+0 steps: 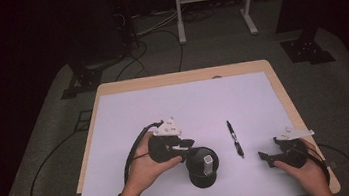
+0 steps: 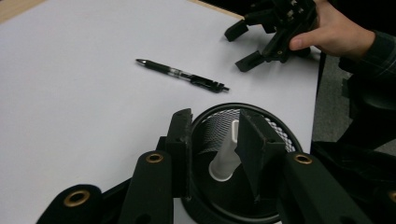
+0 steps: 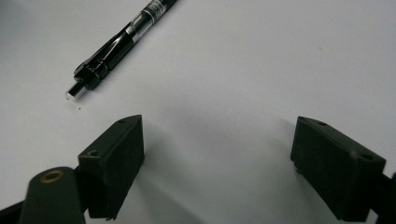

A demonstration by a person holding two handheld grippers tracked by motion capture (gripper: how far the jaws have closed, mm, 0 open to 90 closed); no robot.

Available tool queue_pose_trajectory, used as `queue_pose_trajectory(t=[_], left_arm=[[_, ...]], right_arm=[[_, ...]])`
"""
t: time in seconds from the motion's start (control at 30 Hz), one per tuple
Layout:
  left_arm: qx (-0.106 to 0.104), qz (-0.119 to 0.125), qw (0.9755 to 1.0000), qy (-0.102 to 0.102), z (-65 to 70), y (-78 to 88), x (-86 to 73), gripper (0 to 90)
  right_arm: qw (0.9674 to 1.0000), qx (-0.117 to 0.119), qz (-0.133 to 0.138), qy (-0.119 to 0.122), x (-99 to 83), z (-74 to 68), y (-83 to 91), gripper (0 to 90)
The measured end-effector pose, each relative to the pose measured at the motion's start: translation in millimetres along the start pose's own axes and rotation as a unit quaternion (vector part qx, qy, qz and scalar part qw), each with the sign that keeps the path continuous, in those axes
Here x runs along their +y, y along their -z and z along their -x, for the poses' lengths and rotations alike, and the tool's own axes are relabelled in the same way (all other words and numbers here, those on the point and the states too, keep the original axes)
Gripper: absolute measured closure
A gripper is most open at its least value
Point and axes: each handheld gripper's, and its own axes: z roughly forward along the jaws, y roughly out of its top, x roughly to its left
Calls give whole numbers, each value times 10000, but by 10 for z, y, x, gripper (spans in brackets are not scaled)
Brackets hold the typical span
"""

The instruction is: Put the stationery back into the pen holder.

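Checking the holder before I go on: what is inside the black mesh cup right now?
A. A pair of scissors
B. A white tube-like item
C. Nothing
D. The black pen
B: the left gripper view shows a white tube-like item leaning inside the mesh cup, below the left gripper, while the black pen lies on the white sheet beyond it.

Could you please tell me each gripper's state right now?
Left tongs: open above mesh pen cup, gripping nothing.
Right tongs: open, empty.
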Motion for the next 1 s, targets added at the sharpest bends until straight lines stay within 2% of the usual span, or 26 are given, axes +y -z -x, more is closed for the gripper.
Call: queue_pose_trajectory(t=[0.33,0.57,0.83,1.0], left_arm=[[264,-14,9996,107,-121,167,-115,602],[461,-30,9989,88,-174,214,-213,539],[630,60,9978,203,-254,228,-366,481],[813,39,9966,134,-302,229,-484,426]], right_arm=[[10000,-13,3,14,0,-2,0,162],[10000,-5,-7,6,1,-1,0,161],[10000,-6,-13,8,2,-1,0,161],[10000,-10,-18,11,2,-2,0,161]])
